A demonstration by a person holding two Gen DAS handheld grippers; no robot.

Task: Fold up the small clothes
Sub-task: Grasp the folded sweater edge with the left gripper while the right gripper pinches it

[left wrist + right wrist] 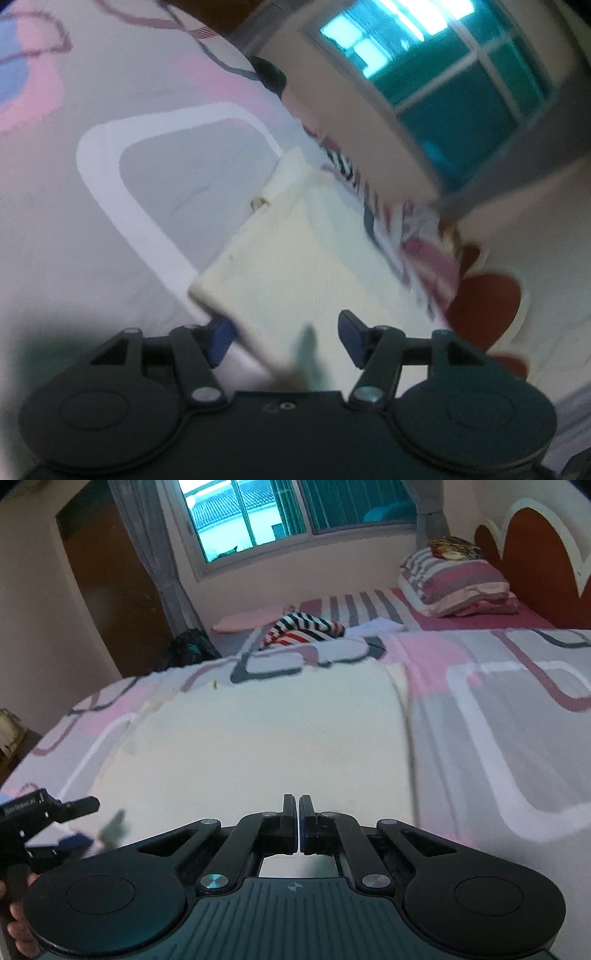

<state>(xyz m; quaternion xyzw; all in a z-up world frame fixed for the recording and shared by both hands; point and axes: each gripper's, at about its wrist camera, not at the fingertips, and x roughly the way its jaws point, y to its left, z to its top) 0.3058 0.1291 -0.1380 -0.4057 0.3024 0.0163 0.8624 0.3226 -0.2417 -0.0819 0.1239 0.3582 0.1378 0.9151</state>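
Note:
A cream garment (258, 746) lies spread flat on the patterned bedspread (498, 716). My right gripper (298, 823) sits at its near edge with the fingers closed together; a thin pale line of the fabric shows between the pads. In the left wrist view the same cream garment (295, 266) runs diagonally, blurred, and its near end lies between the fingers of my left gripper (286, 336). Those blue pads stand well apart and do not press the fabric. The left gripper (79, 823) also shows at the left edge of the right wrist view, at the garment's left corner, with a hand behind it.
A striped red, white and dark garment (303, 627) lies crumpled further back on the bed, with a pink flat piece (251, 620) beside it. Folded pillows (458, 587) rest against the red headboard (532, 554). A window (280, 513), curtain and brown door (110, 576) stand beyond.

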